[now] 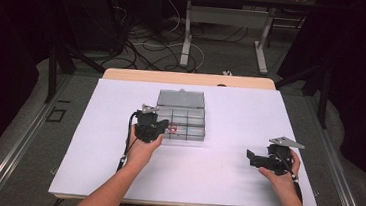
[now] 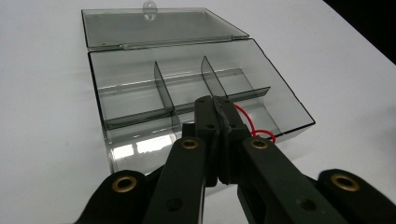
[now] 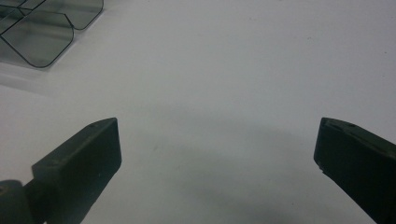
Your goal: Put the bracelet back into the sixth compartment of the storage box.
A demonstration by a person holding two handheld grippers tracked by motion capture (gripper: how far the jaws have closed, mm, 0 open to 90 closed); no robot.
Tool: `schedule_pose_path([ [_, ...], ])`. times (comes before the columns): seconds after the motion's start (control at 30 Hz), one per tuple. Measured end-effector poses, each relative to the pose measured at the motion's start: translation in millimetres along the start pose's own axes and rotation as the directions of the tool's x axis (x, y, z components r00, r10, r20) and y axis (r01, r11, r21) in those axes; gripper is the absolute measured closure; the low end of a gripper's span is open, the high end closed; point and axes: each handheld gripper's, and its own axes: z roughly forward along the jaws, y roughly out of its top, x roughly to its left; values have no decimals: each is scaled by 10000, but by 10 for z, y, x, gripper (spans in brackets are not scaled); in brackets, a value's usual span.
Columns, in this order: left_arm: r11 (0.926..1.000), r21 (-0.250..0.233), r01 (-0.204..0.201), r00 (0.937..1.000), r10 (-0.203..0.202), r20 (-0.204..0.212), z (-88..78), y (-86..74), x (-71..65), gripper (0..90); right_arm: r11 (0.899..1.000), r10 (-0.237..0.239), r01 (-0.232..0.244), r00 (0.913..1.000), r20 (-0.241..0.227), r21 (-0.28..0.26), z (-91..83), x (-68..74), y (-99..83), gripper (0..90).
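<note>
White table [image 1: 115, 167]: box [image 1: 181, 115] (lid away)

The table [image 1: 114, 172] has a white top, and a strip of light wood shows along its far edge. A clear grey plastic box [image 1: 180, 121] sits on it, near the middle and a bit toward the far side. The box's lid [image 2: 159, 25] is open and lies flat on the table behind the box. Thin walls split the box into small parts.
</note>
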Motion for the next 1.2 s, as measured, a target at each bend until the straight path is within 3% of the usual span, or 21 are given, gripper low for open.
schedule_pose_path([
  [1.2,9999,142,-79,10000,79,2,245,70,-196,900,10000,29,-28,10000,-75,62,-6,-9,-1,3],
])
